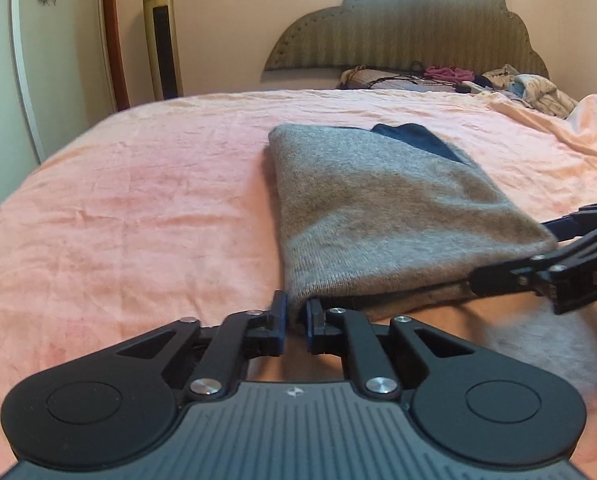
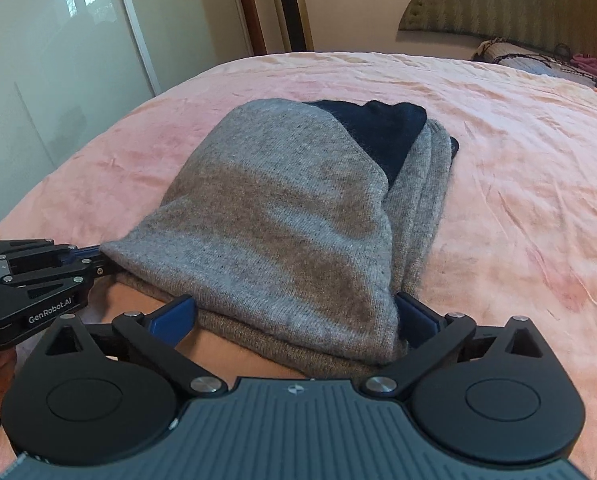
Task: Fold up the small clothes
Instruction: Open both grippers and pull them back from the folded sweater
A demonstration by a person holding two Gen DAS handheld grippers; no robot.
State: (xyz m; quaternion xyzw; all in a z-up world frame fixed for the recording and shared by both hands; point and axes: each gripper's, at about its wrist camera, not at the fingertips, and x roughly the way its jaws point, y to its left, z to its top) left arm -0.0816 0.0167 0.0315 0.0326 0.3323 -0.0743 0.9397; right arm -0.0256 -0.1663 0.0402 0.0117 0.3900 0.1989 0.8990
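Note:
A grey knit garment (image 1: 378,208) with a dark navy part (image 1: 418,138) at its far end lies folded in layers on the pink bed. My left gripper (image 1: 296,312) is shut on the near left corner of the grey garment. In the right wrist view the garment (image 2: 282,216) fills the middle, navy part (image 2: 382,128) at the far end. My right gripper (image 2: 294,312) is open, its blue pads either side of the garment's near edge. The left gripper (image 2: 98,264) shows at the left, pinching the corner. The right gripper (image 1: 474,280) shows at the garment's right edge.
The pink bedsheet (image 1: 138,208) spreads wide to the left and far side. A padded headboard (image 1: 418,28) and a heap of clothes (image 1: 518,84) are at the far end. A gold tower fan (image 1: 162,36) and a wardrobe door (image 2: 58,60) stand beyond the bed's left edge.

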